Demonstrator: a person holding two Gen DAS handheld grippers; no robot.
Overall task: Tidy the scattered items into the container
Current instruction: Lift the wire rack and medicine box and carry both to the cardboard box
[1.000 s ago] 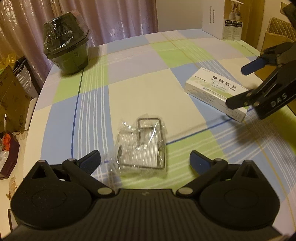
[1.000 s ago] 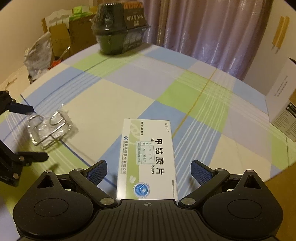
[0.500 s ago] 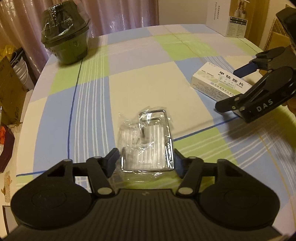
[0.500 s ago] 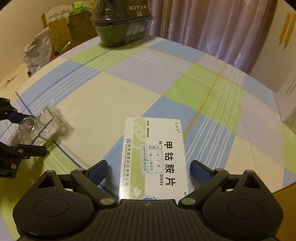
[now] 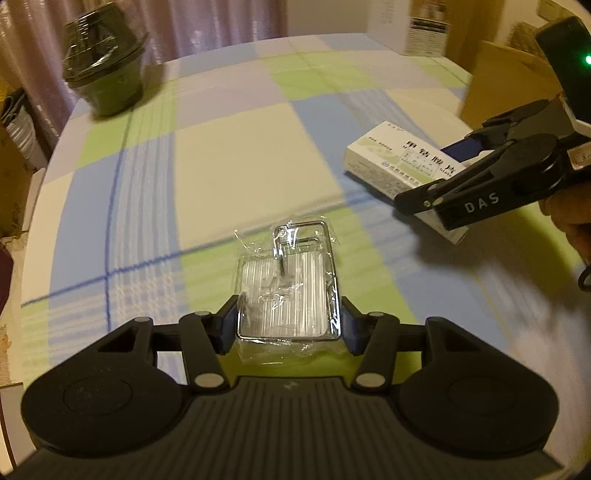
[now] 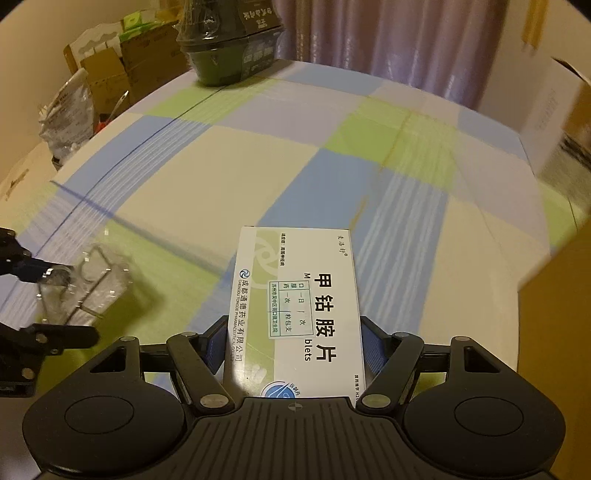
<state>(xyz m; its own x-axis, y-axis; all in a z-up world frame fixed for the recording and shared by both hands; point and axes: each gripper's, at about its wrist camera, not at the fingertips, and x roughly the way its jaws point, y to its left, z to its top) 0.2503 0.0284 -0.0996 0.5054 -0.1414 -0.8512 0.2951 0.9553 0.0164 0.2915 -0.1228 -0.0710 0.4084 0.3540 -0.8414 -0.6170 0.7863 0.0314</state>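
Note:
A small chrome wire rack in clear wrap lies between the blue pads of my left gripper. The jaws are closing and both pads touch the rack's sides. A white medicine box with green print sits lengthwise in my right gripper, whose jaws are also closing, the pads against its long sides. The left wrist view shows the medicine box at the right in the right gripper. The right wrist view has the rack and left gripper at the left edge.
The round table has a checked blue, green and cream cloth. A dark green wrapped pot stands at its far left. A white carton stands at the far right, beside a brown cardboard box. Clutter and cartons sit off the table.
Both grippers went from wide open to closed around their items: the left on the wire rack, the right on the medicine box. Both views have shifted and blurred with movement.

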